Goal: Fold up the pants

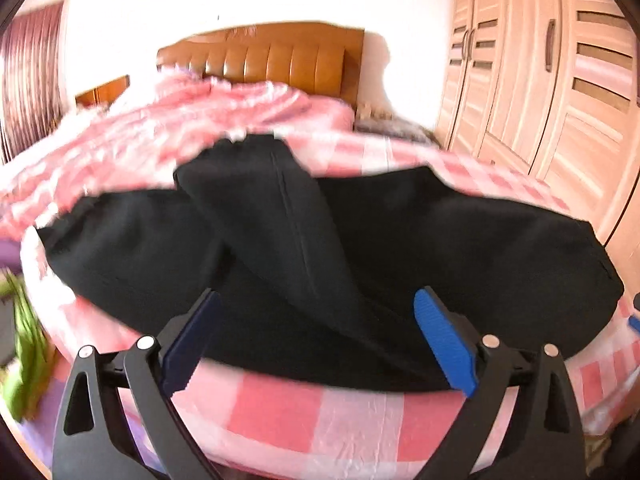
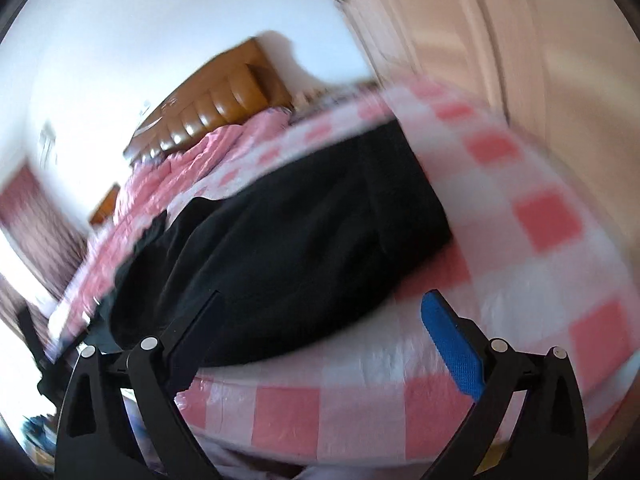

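Note:
Black pants (image 1: 328, 248) lie in a folded heap across the near part of a bed with a pink and white checked sheet (image 1: 280, 412). One leg lies over the rest and reaches toward the quilt. In the left wrist view my left gripper (image 1: 316, 336) hangs open just above the pants' near edge, its blue pads wide apart and holding nothing. In the right wrist view, which is tilted and blurred, the same pants (image 2: 304, 240) lie ahead and to the left. My right gripper (image 2: 324, 336) is open over the pants' near edge and the sheet (image 2: 360, 408), with nothing between its fingers.
A crumpled pink quilt (image 1: 168, 120) covers the far half of the bed below a brown padded headboard (image 1: 272, 60). A pale wooden wardrobe (image 1: 540, 80) stands to the right. A purple curtain (image 1: 28, 72) hangs at far left, and something green (image 1: 24, 352) sits beside the bed.

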